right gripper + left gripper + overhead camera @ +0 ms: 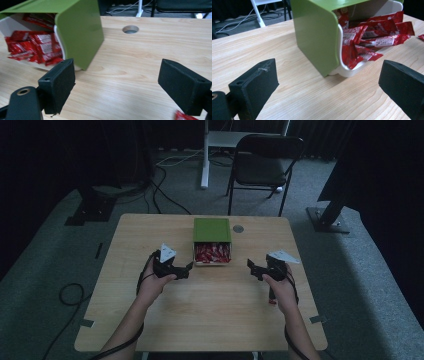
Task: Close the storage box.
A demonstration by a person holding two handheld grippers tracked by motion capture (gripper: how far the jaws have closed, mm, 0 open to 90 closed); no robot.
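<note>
Tongs in our left hand [188, 268] gaping wide, holding nothing, near the green box [212, 230] of red packets [212, 253], our right tongs [252, 266] equally wide, empty above the counter [210, 310]

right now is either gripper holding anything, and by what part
Nothing is held. The left gripper and the right gripper both have their jaws spread wide with only bare table between them, either side of the green box of red packets.

left tongs [189, 269] | jaws wide apart | right tongs [251, 266] | jaws wide apart
</note>
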